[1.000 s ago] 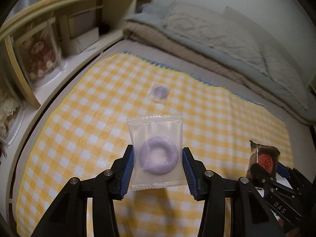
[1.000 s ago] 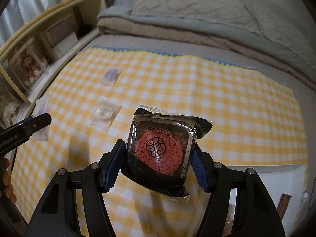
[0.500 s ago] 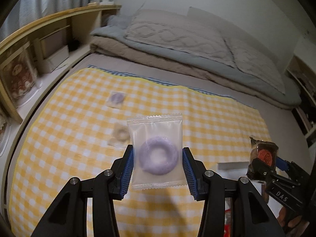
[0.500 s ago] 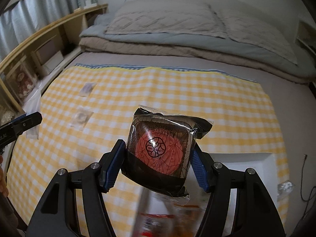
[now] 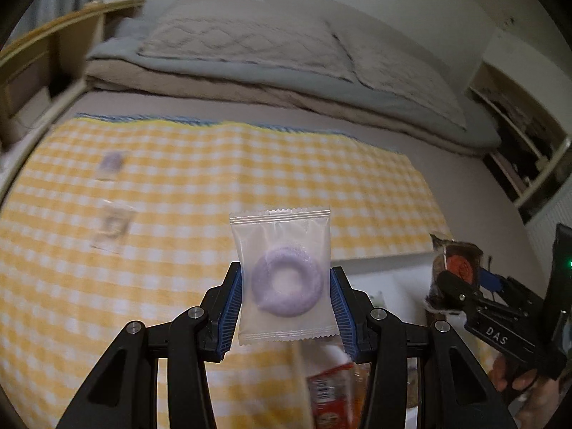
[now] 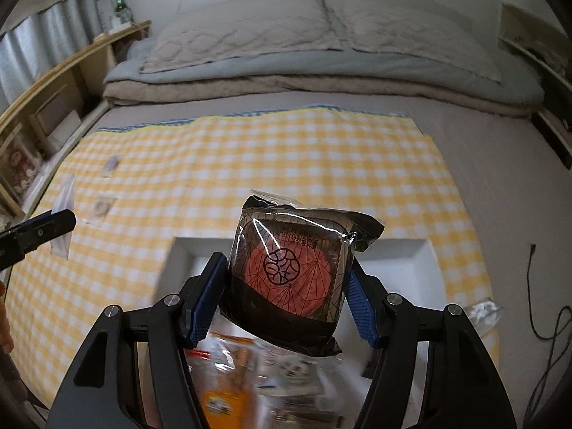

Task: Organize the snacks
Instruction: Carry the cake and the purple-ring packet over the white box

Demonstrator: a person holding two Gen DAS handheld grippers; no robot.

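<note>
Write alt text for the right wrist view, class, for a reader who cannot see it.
The right gripper holds a black-wrapped snack with a red centre between its blue fingers, above a white box that holds other packets. Behind lies a yellow checked cloth on a bed, with two small packets on it at left, where the left gripper enters.

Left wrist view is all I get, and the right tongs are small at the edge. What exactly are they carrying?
Observer: The right tongs are shut on a dark-wrapped snack with a red round top and a black emblem.
Operator: What is under it?
Observer: A white box, open-topped, with its far corner still bare.
Operator: Is anything in the box?
Observer: Yes, blurred packets lie at its near end, one orange packet among them.
Operator: Anything beyond the box on the right?
Observer: A small clear wrapper lies on the checked cloth beside the box's right wall.
</note>
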